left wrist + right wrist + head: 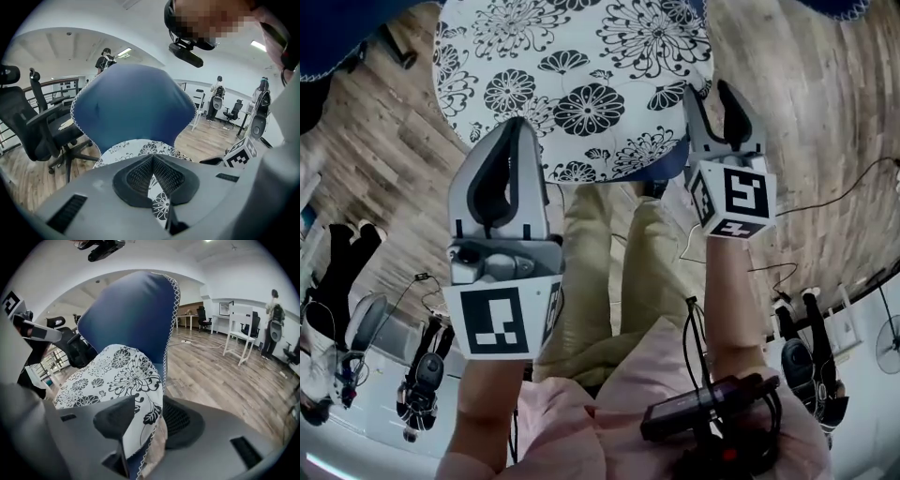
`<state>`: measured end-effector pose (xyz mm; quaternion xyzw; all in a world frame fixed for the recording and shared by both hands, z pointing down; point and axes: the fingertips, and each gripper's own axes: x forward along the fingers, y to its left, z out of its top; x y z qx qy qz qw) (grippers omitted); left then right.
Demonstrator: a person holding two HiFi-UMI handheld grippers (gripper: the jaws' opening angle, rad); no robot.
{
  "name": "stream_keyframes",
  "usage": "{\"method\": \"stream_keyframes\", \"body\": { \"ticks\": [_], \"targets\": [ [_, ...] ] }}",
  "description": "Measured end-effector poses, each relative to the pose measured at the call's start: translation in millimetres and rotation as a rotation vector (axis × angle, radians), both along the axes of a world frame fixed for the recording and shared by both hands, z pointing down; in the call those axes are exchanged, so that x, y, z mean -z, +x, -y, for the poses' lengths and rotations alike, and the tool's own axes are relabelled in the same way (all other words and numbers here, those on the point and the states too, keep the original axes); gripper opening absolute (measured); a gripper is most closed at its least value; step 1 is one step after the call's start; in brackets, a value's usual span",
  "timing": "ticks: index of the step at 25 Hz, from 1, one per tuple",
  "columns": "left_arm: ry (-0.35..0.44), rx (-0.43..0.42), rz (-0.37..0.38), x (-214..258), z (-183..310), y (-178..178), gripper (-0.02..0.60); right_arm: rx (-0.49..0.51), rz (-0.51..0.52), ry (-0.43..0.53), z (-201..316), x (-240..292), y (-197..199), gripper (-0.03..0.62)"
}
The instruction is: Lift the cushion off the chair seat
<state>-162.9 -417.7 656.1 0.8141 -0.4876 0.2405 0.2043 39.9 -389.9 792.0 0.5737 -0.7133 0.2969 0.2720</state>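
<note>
The wooden floor (384,159) fills both sides of the head view. A blue chair back (133,108), edged with white trim, rises behind the cushion (572,75). The cushion is white with black flowers on top and has a blue underside. It lies in front of that back, and its near edge hangs over the person's khaki trousers (609,281). Whether its far part touches the seat cannot be made out.

Both forearms reach forward from the bottom of the head view, with the grippers pointing away from the body. The left gripper (517,131) sits lower and nearer, its jaws drawn narrow with floral cloth between the pads. The right gripper (711,94) is further out at the cushion's right corner, its jaws pinching the trimmed edge. Each carries a marker cube (497,321) printed with black-and-white squares. A black device (703,408) with cables sits at the person's waist.
</note>
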Motion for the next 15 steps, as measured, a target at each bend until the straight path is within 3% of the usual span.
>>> {"method": "stream_keyframes", "body": {
  "ticks": [5,8,10,15],
  "targets": [
    [0.008,0.001,0.004,-2,4,2,0.011,-0.022,0.056,-0.071,-7,-26,-1,0.17],
    [0.019,0.007,0.011,5,6,2,0.011,-0.01,0.02,-0.083,-6,-25,1,0.078],
    [0.037,0.013,0.01,14,7,2,0.011,-0.004,0.011,-0.079,-4,-17,0,0.019],
    [0.084,0.032,0.005,58,6,5,0.011,0.037,0.024,-0.019,-1,39,-9,0.011]
  ]
}}
